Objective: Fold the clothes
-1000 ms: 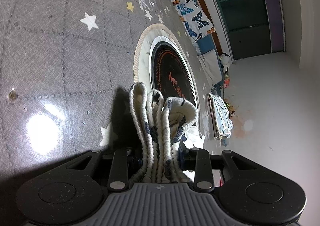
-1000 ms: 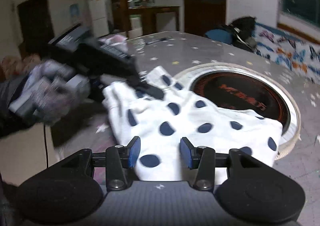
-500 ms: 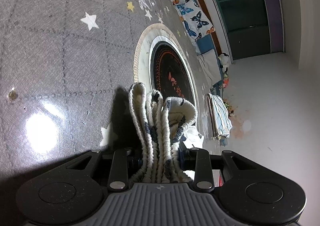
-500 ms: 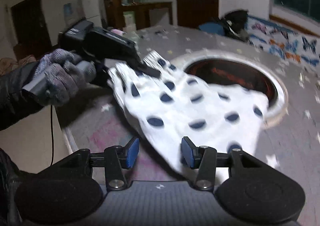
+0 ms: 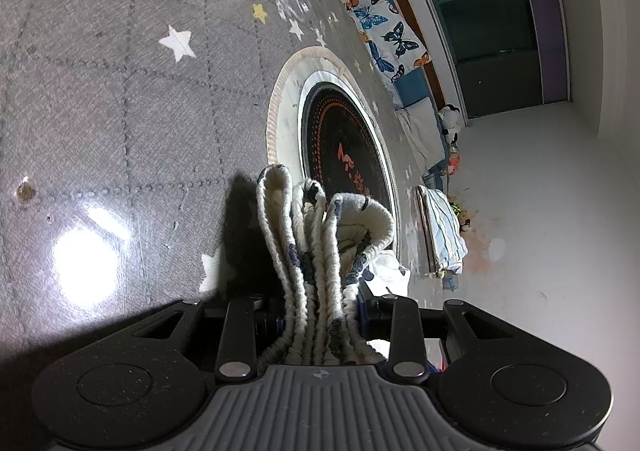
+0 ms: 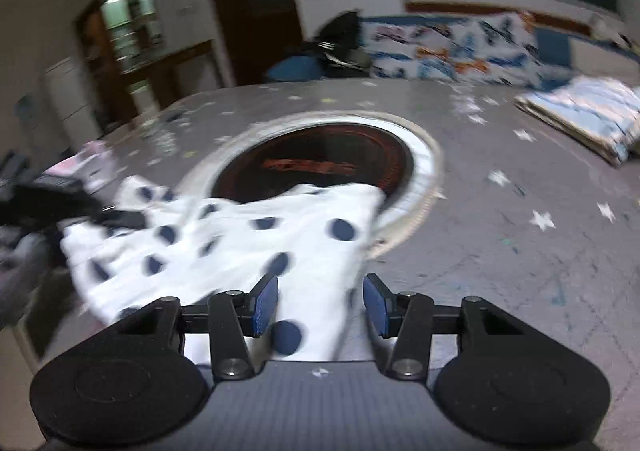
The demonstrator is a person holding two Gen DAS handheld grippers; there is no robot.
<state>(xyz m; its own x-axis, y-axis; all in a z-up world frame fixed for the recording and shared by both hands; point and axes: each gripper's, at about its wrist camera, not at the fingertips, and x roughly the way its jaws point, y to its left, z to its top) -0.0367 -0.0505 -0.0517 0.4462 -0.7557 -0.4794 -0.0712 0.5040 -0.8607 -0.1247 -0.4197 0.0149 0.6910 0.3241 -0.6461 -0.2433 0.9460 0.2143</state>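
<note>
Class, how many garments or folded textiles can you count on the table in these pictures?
2. The polka-dot garment lies by the round black hob, one end bunched in the left gripper. A striped folded textile sits at the far right edge. Others may be hidden.

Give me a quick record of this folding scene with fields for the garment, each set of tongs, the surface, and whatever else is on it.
garment: white dotted cloth, spread on the table, one edge over the round burner
left tongs: shut on bunched layers of the cloth
right tongs: open, jaws either side of a cloth edge, pads not pressing
surface: grey star-print table cover
other: striped folded pile at the far right
image: right view blurred
</note>
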